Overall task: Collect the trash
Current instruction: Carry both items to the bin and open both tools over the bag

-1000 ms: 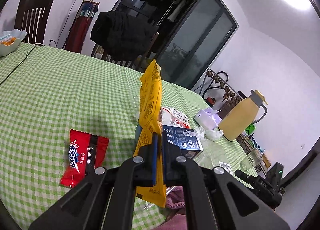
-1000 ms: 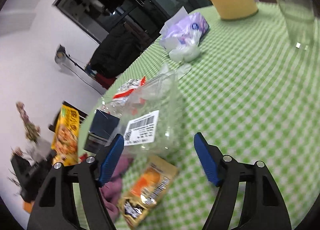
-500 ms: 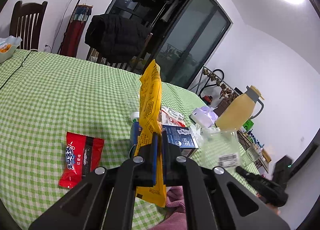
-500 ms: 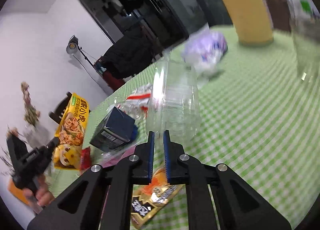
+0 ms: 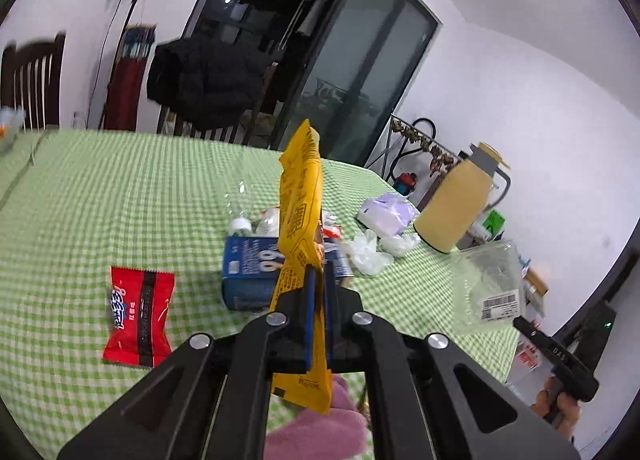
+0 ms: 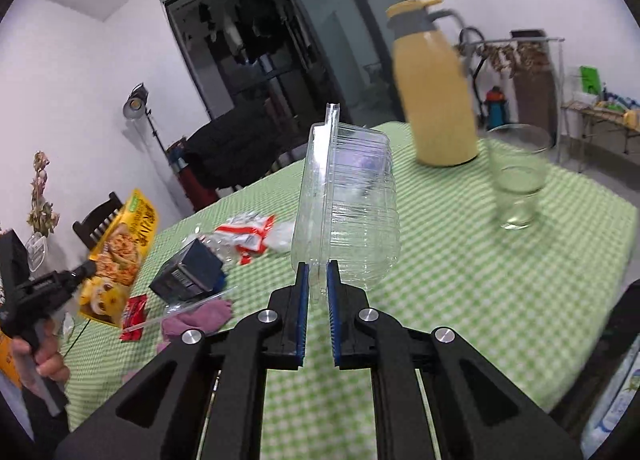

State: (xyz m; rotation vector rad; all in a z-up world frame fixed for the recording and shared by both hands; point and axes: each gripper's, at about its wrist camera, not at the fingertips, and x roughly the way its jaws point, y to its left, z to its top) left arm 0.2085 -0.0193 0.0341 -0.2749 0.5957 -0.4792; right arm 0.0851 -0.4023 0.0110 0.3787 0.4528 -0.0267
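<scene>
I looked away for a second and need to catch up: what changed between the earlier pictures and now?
The right gripper closed on the clear plastic clamshell and lifted it off the green checked table. The left gripper kept its hold on the yellow snack bag; the red wrapper and blue carton stayed put.

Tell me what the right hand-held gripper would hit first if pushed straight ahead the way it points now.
Nothing near. The right hand-held gripper is shut on the clear clamshell, which would travel with it. Beyond that lies bare green check tablecloth; the yellow jug and glass stand off to the right, though depth is unclear.
</scene>
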